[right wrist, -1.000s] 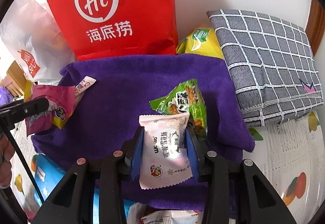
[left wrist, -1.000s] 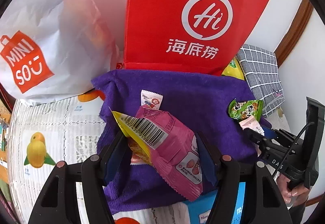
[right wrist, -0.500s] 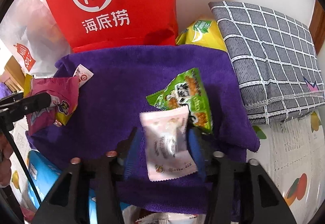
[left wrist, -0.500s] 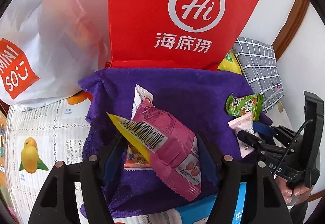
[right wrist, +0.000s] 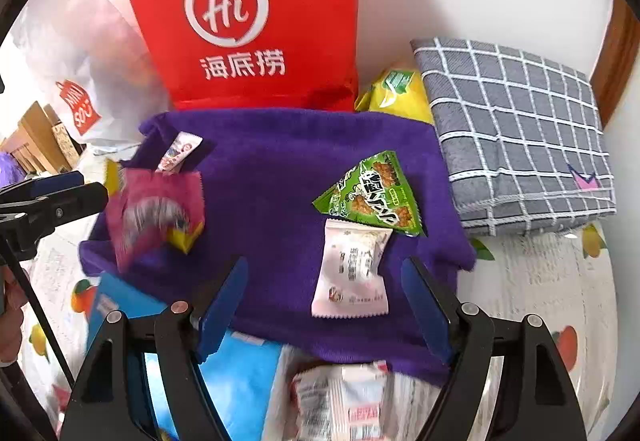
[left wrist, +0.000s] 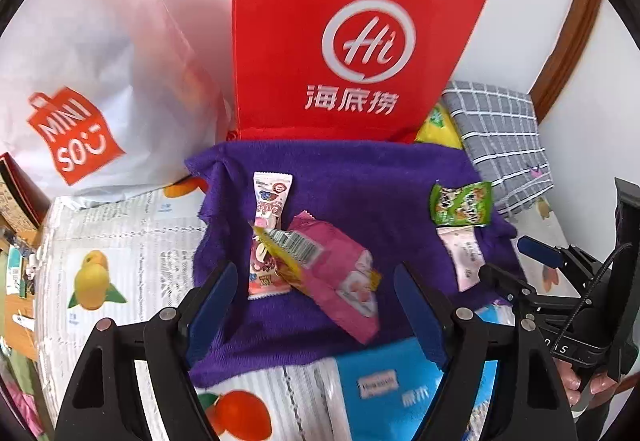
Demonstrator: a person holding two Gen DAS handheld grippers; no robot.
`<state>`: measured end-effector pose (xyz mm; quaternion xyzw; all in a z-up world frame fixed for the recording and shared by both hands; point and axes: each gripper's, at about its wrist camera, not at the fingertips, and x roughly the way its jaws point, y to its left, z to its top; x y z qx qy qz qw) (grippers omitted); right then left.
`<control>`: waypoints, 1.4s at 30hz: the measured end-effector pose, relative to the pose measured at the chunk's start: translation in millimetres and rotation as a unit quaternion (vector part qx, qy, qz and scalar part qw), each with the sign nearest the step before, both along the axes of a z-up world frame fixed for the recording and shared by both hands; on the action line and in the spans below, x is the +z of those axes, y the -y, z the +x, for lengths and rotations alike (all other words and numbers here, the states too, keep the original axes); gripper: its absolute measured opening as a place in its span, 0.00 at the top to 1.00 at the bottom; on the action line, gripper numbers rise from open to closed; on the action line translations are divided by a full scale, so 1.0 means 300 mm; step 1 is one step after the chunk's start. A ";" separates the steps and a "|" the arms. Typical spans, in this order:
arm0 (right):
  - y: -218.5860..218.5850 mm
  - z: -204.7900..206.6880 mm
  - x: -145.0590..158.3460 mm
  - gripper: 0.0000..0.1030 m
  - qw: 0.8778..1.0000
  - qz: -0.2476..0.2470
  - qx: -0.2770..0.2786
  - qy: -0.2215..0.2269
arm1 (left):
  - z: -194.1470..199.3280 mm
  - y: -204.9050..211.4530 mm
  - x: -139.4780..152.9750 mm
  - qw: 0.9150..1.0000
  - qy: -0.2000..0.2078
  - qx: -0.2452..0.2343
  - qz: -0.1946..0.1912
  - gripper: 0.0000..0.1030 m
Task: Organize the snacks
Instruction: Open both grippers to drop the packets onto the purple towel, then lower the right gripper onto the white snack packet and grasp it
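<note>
Snacks are being laid out on a purple towel (left wrist: 360, 177) spread over a fruit-print tablecloth (left wrist: 120, 241), with a red bag (left wrist: 352, 41) and a white shopping bag (left wrist: 80, 81) standing behind it and a grey checked cushion (right wrist: 520, 129) to the right.

Left gripper (left wrist: 316, 301) — its jaws are opening, and nothing is pressed between its blue pads. The pink snack packet (left wrist: 336, 273) lies loose on the towel between them, partly over a long white-and-pink candy wrapper (left wrist: 268, 233).

Right gripper (right wrist: 324, 305) — its jaws are opening too, and the pads stand clear of the small pale pink packet (right wrist: 352, 269), which rests flat on the towel, its top edge touching a green triangular packet (right wrist: 372, 197).

The step in hand looks like letting go of both packets. To do it well, I would let the pads spread fully before drawing away, then lift each gripper straight off, so no pad drags a packet or rucks the towel. The pink snack packet sits tilted on the wrapper and could slide if nudged.

Only the right wrist view shows the green packet's triangular shape clearly, most of the cushion, and more packets (right wrist: 340, 397) at the towel's near edge. Only the left wrist view shows the full length of the candy wrapper and a hand (left wrist: 580, 389) on the right gripper's handle. A blue box (left wrist: 400, 385) at the near edge appears in both.
</note>
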<state>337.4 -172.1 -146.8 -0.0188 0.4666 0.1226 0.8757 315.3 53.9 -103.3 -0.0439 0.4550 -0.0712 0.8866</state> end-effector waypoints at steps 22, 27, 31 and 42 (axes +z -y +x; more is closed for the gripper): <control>0.076 -0.424 0.156 0.14 0.997 -0.012 -0.045 0.057 | -0.444 -0.005 0.183 0.995 0.094 0.019 -0.009 0.23; 0.121 -0.487 0.146 0.13 0.997 0.019 -0.042 0.056 | -0.512 -0.007 0.175 0.995 0.095 0.025 -0.009 0.23; 0.143 -0.529 0.129 0.13 0.997 0.021 -0.041 0.060 | -0.553 -0.004 0.164 0.995 0.095 0.029 -0.006 0.23; 0.162 -0.561 0.037 0.14 0.998 0.008 -0.032 0.054 | -0.594 -0.005 0.114 0.996 0.083 0.040 -0.004 0.23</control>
